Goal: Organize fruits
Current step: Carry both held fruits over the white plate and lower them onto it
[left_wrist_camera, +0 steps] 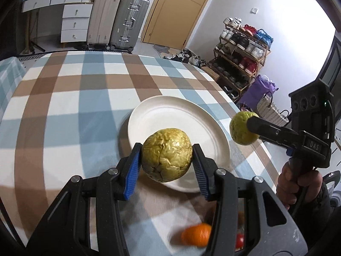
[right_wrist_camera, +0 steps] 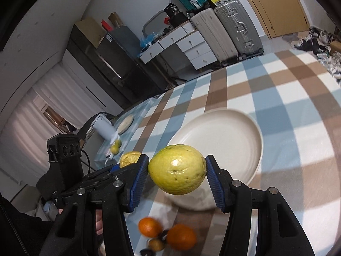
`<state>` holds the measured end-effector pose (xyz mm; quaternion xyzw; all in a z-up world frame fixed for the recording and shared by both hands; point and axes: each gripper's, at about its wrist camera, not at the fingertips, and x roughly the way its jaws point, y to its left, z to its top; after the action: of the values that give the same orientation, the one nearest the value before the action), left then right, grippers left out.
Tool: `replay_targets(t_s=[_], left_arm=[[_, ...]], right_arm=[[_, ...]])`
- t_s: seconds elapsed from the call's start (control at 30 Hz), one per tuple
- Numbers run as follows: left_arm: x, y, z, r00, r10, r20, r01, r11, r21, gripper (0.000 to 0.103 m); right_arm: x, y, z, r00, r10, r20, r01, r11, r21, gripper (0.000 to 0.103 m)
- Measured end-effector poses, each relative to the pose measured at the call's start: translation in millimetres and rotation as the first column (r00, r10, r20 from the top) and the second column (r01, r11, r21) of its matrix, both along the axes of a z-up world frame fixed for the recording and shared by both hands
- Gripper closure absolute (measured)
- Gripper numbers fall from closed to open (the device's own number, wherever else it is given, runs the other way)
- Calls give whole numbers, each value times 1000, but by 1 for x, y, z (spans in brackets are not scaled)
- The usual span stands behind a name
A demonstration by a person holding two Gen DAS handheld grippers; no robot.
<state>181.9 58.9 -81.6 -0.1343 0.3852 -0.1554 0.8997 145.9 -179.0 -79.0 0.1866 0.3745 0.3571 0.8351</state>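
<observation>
Item one: wrinkled yellow-green fruit (left_wrist_camera: 167,155), clamped across its widest part by the left gripper (left_wrist_camera: 167,160), carried in the air over the near rim of the white plate (left_wrist_camera: 170,115). Its skin looks dry and creased, likely light and somewhat yielding; a grip at the middle suits it, since a harder squeeze might dent it. Item two: smooth yellow-green fruit (right_wrist_camera: 178,169), pinched at both sides by the right gripper (right_wrist_camera: 177,170), also aloft, just short of the plate. Its glossy, rounded skin is probably firm but slippery, so the pads belong on the broadest part. Plate: empty, set on the checked tablecloth (left_wrist_camera: 64,106). Loose stock: oranges (right_wrist_camera: 181,236) and smaller dark fruit on the cloth nearest the person. The left wrist view alone shows the hand (left_wrist_camera: 298,183) on the right gripper's handle; the right wrist view alone shows a second orange and distant small fruit (right_wrist_camera: 116,147) at the table's far side.
</observation>
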Motion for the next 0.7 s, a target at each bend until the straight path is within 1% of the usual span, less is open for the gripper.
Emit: replay_targets(t_s=[0.13,0.27,0.4,0.6,0.7], left_arm=[[31,-10,-3,1000,-16,-13,16,1000,4,59],[61,-25,-10,999,-44,-23,45,999,29,59],[89,-32,-23,998,-41,-55,43,998,40,59],[117,-37,-40,996,-40,-78,44,998,50,59],[127,-34,-46,996,-35,-85,39,998,47,59]], right_arm=[[31,2,-5,1000,-6,-1,6,1000,-13,48],[60,5,-14,999,-4,-31,4,1000,-4,48],[84,11,-26,998,-5,-62,4,1000,-8,48],[113,16,-52,988,-16,-152,17,1000,1,48],[122,17,-58,986,-22,-163,23,1000,5,47]])
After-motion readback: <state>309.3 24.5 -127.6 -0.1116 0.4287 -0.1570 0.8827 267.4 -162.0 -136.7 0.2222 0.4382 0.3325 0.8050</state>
